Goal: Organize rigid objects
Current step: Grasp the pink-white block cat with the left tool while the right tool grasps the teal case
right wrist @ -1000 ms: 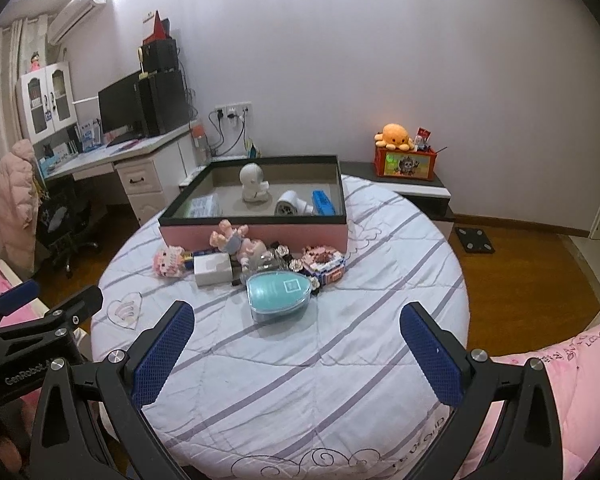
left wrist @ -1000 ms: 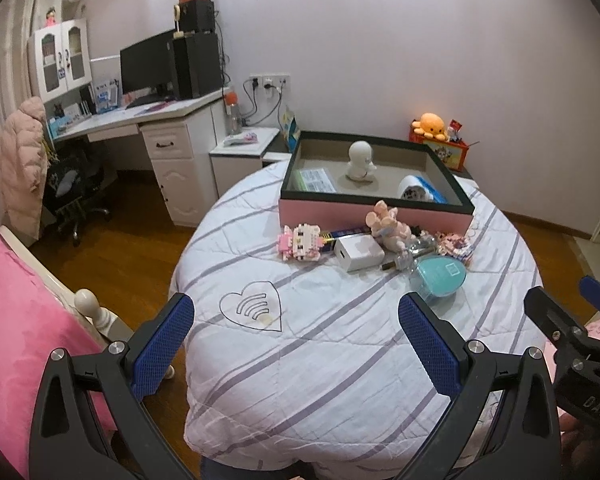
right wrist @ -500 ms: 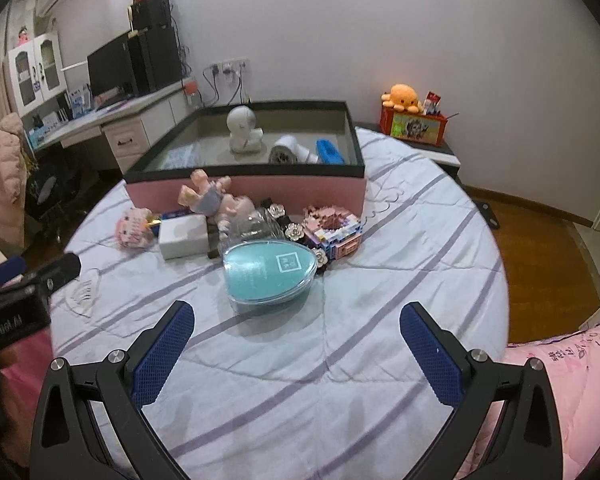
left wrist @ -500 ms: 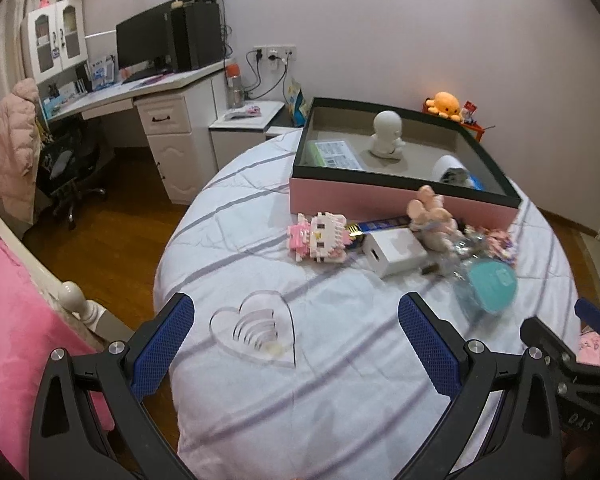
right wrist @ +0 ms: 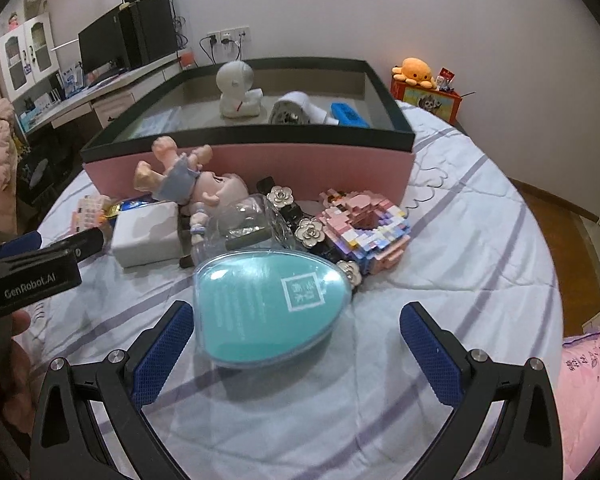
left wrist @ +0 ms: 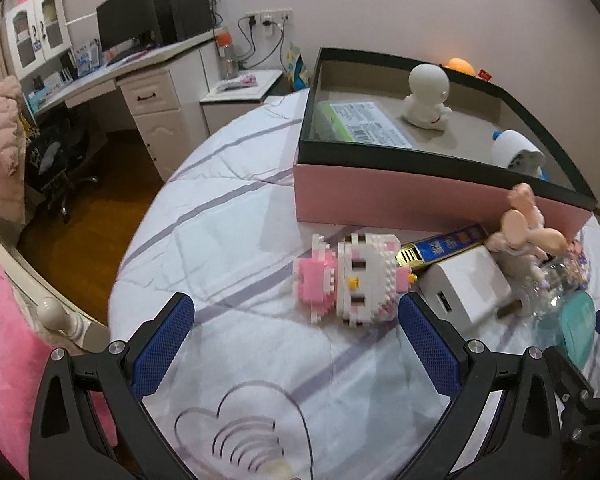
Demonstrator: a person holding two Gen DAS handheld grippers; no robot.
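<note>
A pink box with a dark rim stands on the round bed and holds a white figurine, a label sheet and a white roll. In front of it lie a pink-and-white block cat, a white charger, a doll, a clear bottle, a pink block model and a teal egg-shaped case. My left gripper is open, just short of the block cat. My right gripper is open, its fingers on either side of the teal case's near end.
A clear heart-shaped piece lies on the striped bedspread under the left gripper. A desk with a monitor and a chair stand far left. An orange plush on a box sits by the wall. A pink pillow lies left.
Both grippers have moved forward and down toward the pile. The block cat and the teal case now sit close to the open fingers.
</note>
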